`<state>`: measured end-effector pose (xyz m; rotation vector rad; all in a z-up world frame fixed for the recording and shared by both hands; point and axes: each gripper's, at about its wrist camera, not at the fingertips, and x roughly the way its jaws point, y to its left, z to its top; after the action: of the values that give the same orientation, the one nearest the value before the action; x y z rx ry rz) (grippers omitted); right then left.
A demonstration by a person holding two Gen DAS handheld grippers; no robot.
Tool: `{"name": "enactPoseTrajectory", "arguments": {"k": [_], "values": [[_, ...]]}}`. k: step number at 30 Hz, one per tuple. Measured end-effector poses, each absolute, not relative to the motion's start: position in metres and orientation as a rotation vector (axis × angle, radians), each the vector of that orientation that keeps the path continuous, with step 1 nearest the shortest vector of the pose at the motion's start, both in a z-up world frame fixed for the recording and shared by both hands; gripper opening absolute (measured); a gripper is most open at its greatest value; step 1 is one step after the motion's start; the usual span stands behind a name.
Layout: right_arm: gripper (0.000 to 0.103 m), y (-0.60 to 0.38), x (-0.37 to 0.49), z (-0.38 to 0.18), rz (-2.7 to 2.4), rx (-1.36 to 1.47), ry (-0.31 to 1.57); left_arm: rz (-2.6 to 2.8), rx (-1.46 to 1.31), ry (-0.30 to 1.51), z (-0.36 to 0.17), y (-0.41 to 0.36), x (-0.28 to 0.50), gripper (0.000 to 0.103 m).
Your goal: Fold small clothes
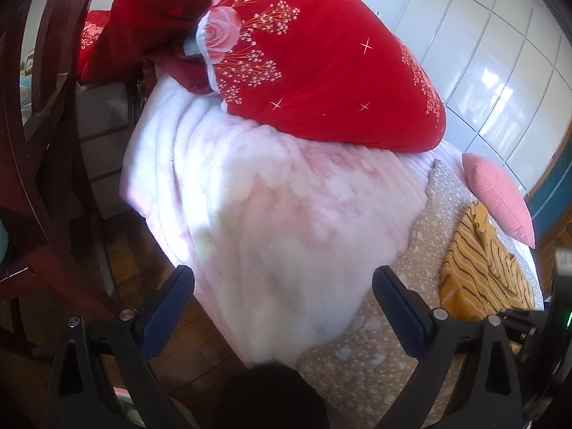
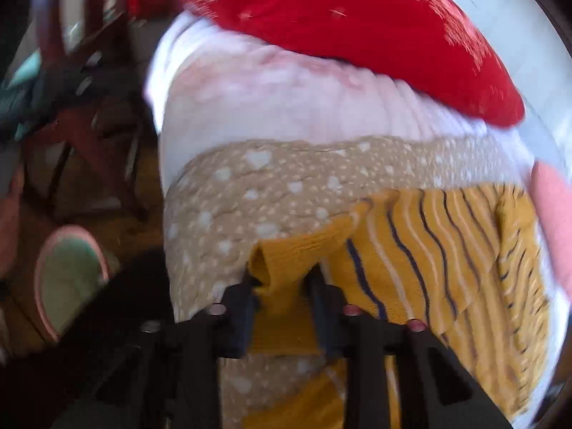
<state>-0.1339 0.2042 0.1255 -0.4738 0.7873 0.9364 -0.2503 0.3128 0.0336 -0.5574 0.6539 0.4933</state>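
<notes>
A small mustard-yellow garment (image 2: 429, 246) with dark and white stripes lies on a tan spotted bed cover (image 2: 257, 193). My right gripper (image 2: 282, 279) is shut on the garment's plain yellow edge and lifts it a little. The view is blurred by motion. In the left wrist view the same garment (image 1: 479, 264) lies at the right on the tan cover (image 1: 371, 350). My left gripper (image 1: 282, 282) is open and empty above a fluffy pink-white blanket (image 1: 271, 207), well to the left of the garment.
A big red floral pillow (image 1: 321, 68) lies on the blanket at the back. A small pink cushion (image 1: 500, 196) sits beside the garment. A dark wooden chair (image 1: 43, 150) stands left of the bed on the wood floor. White cupboard doors (image 1: 500, 71) stand behind. A slipper (image 2: 68, 279) lies on the floor.
</notes>
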Motion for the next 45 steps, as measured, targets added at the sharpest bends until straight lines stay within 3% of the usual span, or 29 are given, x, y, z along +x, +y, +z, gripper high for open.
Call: {"name": "enactPoseTrajectory", "arguments": {"k": [4, 12, 16, 23, 32, 38, 41, 43, 45], "values": [[0.007, 0.208, -0.112, 0.158, 0.919, -0.373, 0.737, 0.497, -0.569, 0.653, 0.029, 0.317, -0.252, 0.1], [0.007, 0.259, -0.088, 0.273, 0.984, -0.264, 0.503, 0.495, -0.553, 0.653, 0.034, 0.313, -0.251, 0.1], [0.007, 0.254, -0.063, 0.293, 0.944, -0.215, 0.472, 0.479, -0.527, 0.649, 0.04, 0.305, -0.246, 0.1], [0.007, 0.117, 0.033, 0.253, 0.701, -0.052, 0.636, 0.416, -0.475, 0.658, 0.047, 0.285, -0.225, 0.1], [0.007, -0.144, 0.122, 0.136, 0.268, 0.246, 0.873, 0.292, -0.409, 0.693, 0.056, 0.233, -0.185, 0.1], [0.008, -0.207, 0.148, 0.061, 0.124, 0.33, 0.986, 0.189, -0.334, 0.706, 0.065, 0.188, -0.162, 0.1], [0.018, -0.221, 0.148, 0.044, 0.07, 0.343, 1.009, 0.128, -0.329, 0.739, 0.064, 0.171, -0.15, 0.1], [0.04, -0.238, 0.134, 0.05, 0.047, 0.422, 0.95, 0.09, -0.325, 0.753, 0.062, 0.16, -0.145, 0.1], [0.048, -0.257, 0.115, 0.057, 0.064, 0.513, 0.905, 0.052, -0.318, 0.77, 0.059, 0.15, -0.14, 0.1]]}}
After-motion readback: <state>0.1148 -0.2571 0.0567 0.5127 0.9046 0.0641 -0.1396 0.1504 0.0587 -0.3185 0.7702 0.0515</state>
